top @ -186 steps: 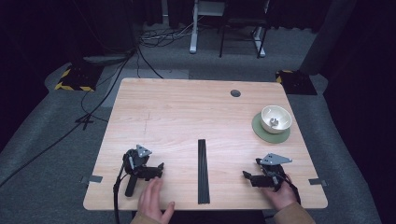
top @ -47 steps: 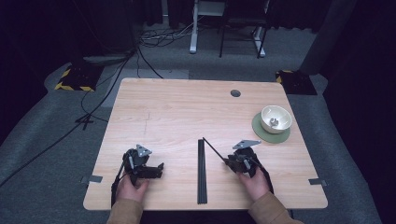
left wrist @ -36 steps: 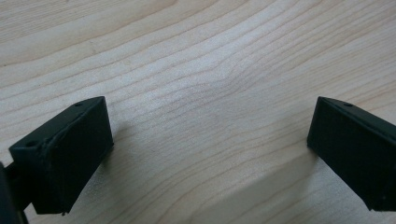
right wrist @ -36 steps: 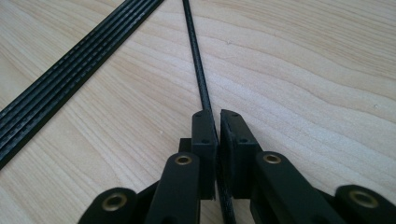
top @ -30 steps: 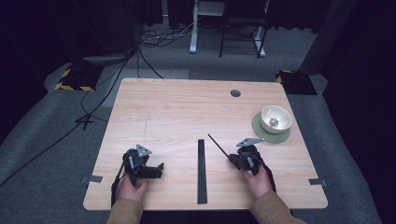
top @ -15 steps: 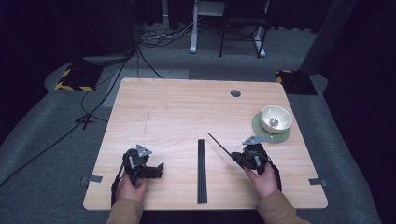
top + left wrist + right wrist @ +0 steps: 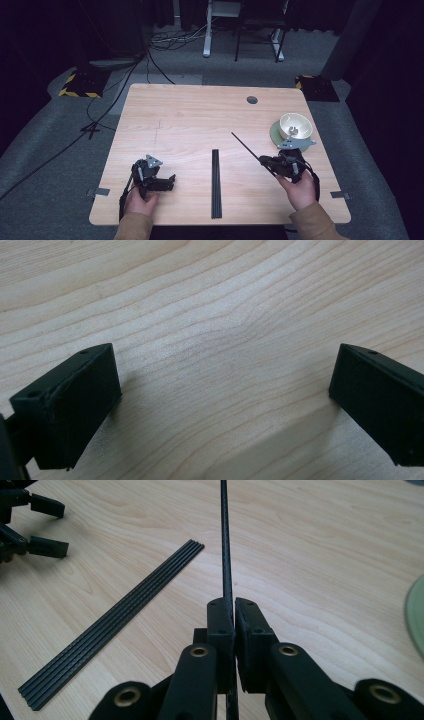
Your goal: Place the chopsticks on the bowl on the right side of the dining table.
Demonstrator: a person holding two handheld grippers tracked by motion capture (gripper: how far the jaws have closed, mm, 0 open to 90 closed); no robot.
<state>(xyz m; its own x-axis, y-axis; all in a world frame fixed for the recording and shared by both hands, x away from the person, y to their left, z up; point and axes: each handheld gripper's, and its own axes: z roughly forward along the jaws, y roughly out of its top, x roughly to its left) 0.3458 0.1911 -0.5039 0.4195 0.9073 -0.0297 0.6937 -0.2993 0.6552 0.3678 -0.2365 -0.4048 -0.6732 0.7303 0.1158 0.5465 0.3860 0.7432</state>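
A bundle of thin black rods [image 7: 215, 183] [image 7: 112, 623] lies side by side at the middle front of the wooden table [image 7: 190, 120]. My right gripper [image 7: 265, 162] [image 7: 233, 615] is shut on one black rod [image 7: 245, 146] [image 7: 224, 535], held above the table right of the bundle, pointing up and to the far left. My left gripper [image 7: 171, 181] [image 7: 225, 405] rests open on the table at the front left, bare wood between its fingers [image 7: 75, 400]. It also appears far off at the top left of the right gripper view [image 7: 47, 525].
A cream bowl [image 7: 296, 125] with something small inside sits on a green saucer [image 7: 276, 135] at the right, just behind my right hand. A round cable hole [image 7: 252, 100] lies at the table's far side. Cables and chair legs lie on the floor beyond.
My right gripper went to the bundle, took one rod and carried it right toward the bowl, lifting it. The left gripper stayed put.
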